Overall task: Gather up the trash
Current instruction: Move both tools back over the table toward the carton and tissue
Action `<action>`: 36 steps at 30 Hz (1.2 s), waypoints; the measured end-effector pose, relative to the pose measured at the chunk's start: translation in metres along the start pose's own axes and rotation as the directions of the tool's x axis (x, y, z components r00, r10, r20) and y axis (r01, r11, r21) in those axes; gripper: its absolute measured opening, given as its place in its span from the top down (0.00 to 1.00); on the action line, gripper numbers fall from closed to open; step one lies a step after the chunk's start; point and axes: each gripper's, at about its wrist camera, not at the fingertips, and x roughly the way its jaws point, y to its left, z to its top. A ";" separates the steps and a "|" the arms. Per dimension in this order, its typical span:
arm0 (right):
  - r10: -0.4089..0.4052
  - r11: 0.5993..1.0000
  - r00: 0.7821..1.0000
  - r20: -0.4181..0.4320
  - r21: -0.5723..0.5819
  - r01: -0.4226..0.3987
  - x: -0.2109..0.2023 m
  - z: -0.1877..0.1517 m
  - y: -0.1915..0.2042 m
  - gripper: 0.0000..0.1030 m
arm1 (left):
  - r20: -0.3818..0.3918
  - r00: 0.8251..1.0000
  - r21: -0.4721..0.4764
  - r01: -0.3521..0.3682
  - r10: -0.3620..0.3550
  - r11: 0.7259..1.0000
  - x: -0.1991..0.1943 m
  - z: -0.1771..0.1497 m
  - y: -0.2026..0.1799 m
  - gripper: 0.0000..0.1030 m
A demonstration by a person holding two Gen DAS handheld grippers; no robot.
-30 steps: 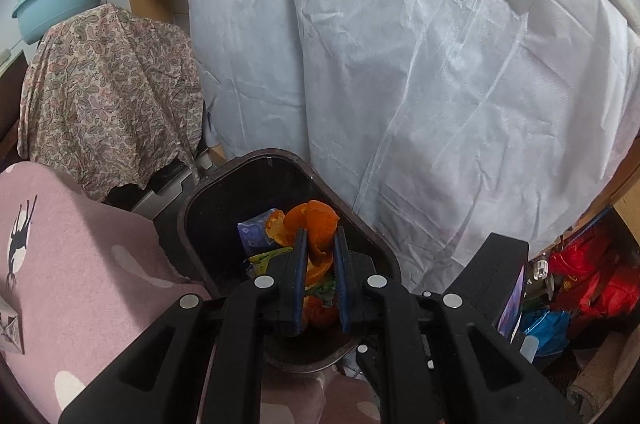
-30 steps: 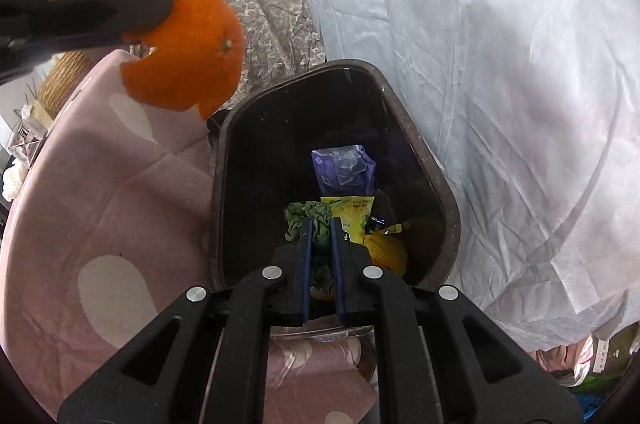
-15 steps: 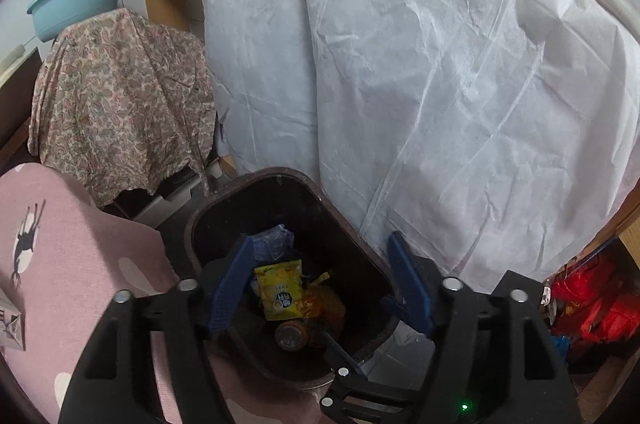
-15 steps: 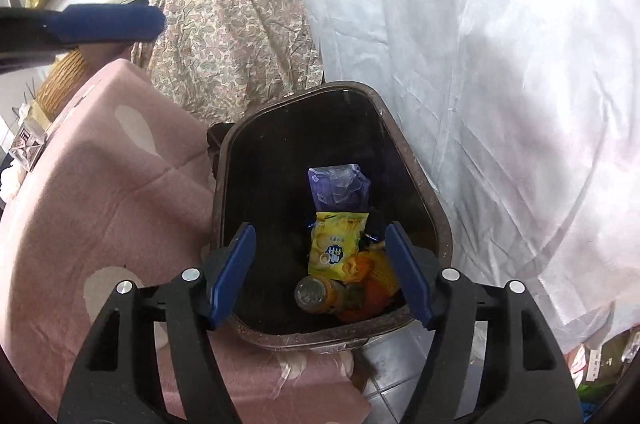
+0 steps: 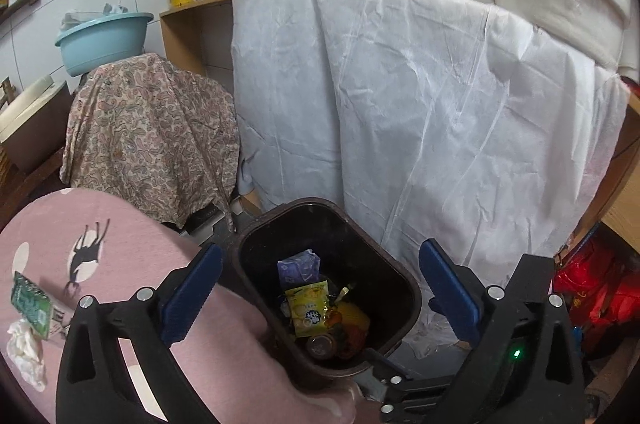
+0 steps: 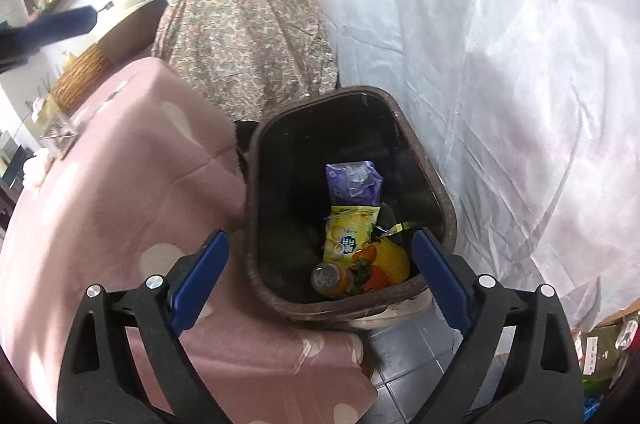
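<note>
The trash left to collect lies on the pink tablecloth (image 5: 120,236): a green packet (image 5: 30,304) and a crumpled white tissue (image 5: 26,356), touching or nearly so, out at nine o'clock from the left gripper (image 5: 320,296) in its own view. The packet's long axis runs roughly from eleven to five o'clock. Neither piece shows in the right wrist view, so I judge the left gripper the nearer one for the next pick; it would need to swing left and away from the bin.

Both grippers are empty with fingers spread wide. The right gripper (image 6: 320,272) hangs over the near rim of the dark brown bin (image 6: 400,120), which stands at twelve o'clock from both, tucked against the table edge (floor tiles show just below it).

Inside the bin: a purple wrapper (image 6: 354,180) at the far side, a yellow snack packet (image 6: 350,232) nearer, then a can (image 6: 326,278) seen end-on, with orange peel (image 6: 368,264) and something yellow beside it at three o'clock.

Beyond are a white sheet (image 5: 440,104) draped over furniture, a paisley cloth (image 5: 152,136) and a blue basin (image 5: 100,40)
</note>
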 end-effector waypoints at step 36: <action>0.218 0.851 0.972 0.083 -0.505 -0.147 -0.093 0.020 0.246 0.06 | 0.000 0.959 -0.266 -0.275 0.285 0.924 -0.171 -0.131 0.238 0.05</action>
